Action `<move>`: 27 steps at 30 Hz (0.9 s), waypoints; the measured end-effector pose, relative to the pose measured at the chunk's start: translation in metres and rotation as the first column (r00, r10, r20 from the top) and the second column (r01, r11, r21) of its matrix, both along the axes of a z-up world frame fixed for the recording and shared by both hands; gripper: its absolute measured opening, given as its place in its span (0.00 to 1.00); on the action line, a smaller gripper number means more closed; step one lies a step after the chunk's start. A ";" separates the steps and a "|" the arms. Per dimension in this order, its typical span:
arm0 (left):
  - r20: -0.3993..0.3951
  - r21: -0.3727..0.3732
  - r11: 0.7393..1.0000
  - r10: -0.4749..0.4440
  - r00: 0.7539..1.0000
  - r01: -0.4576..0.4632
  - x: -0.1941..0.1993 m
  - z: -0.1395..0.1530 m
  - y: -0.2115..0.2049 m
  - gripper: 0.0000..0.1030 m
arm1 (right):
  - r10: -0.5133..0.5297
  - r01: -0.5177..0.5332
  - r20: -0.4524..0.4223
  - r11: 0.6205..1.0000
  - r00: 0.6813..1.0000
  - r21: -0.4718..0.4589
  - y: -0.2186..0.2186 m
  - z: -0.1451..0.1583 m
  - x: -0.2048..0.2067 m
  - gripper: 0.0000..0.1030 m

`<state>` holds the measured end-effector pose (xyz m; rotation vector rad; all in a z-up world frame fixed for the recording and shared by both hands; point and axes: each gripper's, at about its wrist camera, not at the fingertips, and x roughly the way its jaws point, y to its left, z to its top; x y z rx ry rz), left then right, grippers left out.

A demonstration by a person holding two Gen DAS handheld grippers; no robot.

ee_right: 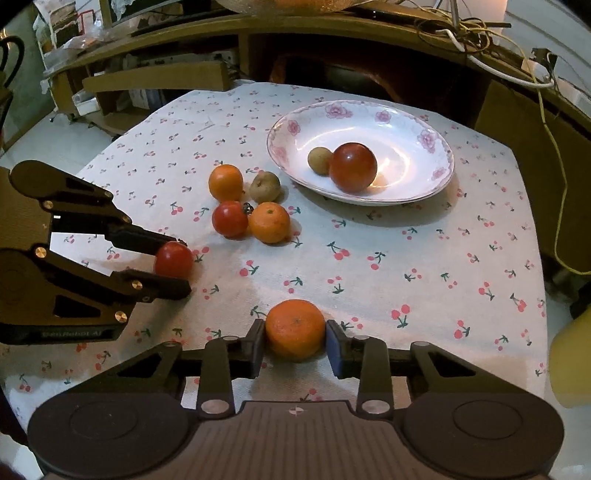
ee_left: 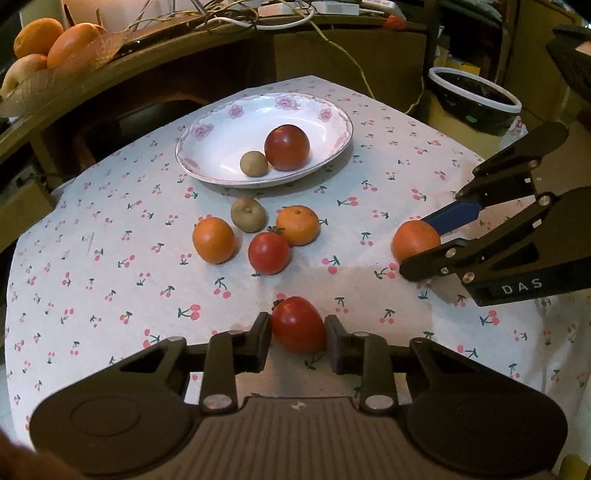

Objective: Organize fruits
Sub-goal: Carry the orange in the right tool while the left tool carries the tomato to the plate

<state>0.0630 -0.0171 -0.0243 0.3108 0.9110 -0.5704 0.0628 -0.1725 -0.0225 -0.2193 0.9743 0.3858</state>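
- The left gripper (ee_left: 297, 338) clamps a red tomato (ee_left: 298, 325); the right gripper (ee_right: 294, 341) clamps an orange (ee_right: 294, 329).
- Both fruits sit on the cloth near of the plate (ee_left: 221, 177), which lies straight ahead; the orange is to the tomato's right.
- The plate's near-left interior looks free; a four-fruit cluster (ee_left: 255, 240) lies between the tomato and the plate.

cherry-print tablecloth (ee_left: 110, 266), tangled cables (ee_right: 476, 33), possibly bin (ee_left: 476, 99)

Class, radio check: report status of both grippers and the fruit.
Left gripper shut on tomato. Right gripper shut on orange. Plate holds two; four loose between, path open.
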 end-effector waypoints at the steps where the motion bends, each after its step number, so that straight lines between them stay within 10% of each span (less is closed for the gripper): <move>1: 0.000 -0.001 1.000 -0.001 1.000 0.001 0.000 0.000 0.000 0.35 | -0.003 0.003 0.001 1.000 1.000 -0.004 0.000 0.000 0.000 0.34; 27: 0.126 -0.084 0.993 0.099 0.987 -0.089 0.079 0.040 -0.030 0.35 | -0.166 0.154 0.123 0.983 0.978 0.102 -0.011 0.042 0.063 0.33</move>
